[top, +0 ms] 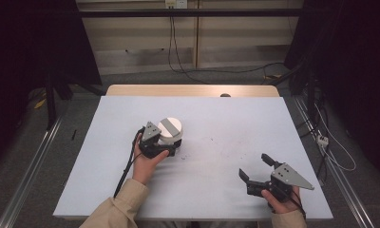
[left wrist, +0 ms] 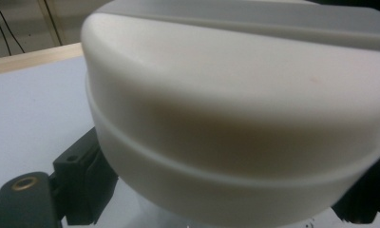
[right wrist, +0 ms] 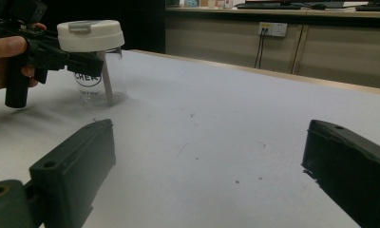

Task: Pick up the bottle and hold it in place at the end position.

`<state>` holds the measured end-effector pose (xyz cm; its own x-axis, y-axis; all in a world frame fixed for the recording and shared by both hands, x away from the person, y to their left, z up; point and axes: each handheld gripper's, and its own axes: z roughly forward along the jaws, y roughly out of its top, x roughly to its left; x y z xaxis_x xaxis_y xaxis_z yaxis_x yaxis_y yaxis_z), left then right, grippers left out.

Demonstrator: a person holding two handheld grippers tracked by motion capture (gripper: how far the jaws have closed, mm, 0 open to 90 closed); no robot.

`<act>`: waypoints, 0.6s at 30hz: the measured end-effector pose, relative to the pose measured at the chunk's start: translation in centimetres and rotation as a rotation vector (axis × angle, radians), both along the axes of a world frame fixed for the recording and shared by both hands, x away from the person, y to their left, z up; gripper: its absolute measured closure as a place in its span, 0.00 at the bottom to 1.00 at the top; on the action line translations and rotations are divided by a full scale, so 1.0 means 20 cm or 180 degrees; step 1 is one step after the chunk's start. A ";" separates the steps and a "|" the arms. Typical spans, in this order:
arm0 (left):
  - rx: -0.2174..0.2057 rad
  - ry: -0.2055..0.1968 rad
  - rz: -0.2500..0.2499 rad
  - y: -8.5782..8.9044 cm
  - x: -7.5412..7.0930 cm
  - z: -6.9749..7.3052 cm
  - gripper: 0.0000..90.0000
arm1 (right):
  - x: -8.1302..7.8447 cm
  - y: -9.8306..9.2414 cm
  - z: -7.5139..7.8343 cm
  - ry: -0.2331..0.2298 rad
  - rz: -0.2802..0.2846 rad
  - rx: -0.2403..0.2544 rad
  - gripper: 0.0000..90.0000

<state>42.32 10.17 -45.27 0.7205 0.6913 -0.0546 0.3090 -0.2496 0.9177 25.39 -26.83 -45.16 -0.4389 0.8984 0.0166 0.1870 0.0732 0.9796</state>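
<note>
Your left gripper point(top: 171, 148) stands at the clear jar point(right wrist: 101, 78), in the left half of the white table point(top: 226, 123), and its black jaws reach around the jar just under the white lid point(top: 170, 129). In the left gripper view the lid point(left wrist: 235, 109) is very close, with one jaw at each lower corner of the picture. The jaws are about half closed and they sit beside the jar's neck, but I cannot tell from these pictures if the pads already press on the glass or only stand near it.

I think you take the jar at the neck because the lid is wider than the body. The rim of the lid then rests above the jaws, so the jar cannot slip down when you raise it. The grip is also level, which keeps the jar upright.

Your right gripper point(top: 257, 171) waits well apart, near the front right edge of the table, with its jaws wide open and nothing between them. It points toward the jar, as the right gripper view shows. In my judgement you keep it there ready, so it can come to the lid while the left one holds the jar steady.

The jar stands upright on the table surface.
</note>
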 end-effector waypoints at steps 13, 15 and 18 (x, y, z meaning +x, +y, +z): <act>-0.0007 -0.0022 -0.0020 -0.01 0.01 -0.01 0.19 | 0.01 0.00 0.00 0.0004 0.0000 -0.0002 0.04; -0.0015 -0.0015 -0.0023 -0.01 0.01 -0.01 0.19 | 0.01 -0.01 0.00 -0.0004 -0.0001 -0.0006 0.04; -0.0019 -0.0028 -0.0025 -0.01 0.01 -0.01 0.19 | 0.01 -0.01 0.00 -0.0005 -0.0004 -0.0008 0.04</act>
<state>42.44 9.93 -45.44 0.7263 0.6854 -0.0523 0.2991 -0.2467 0.9218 25.57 -26.99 -45.18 -0.4378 0.8990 0.0137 0.1857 0.0755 0.9797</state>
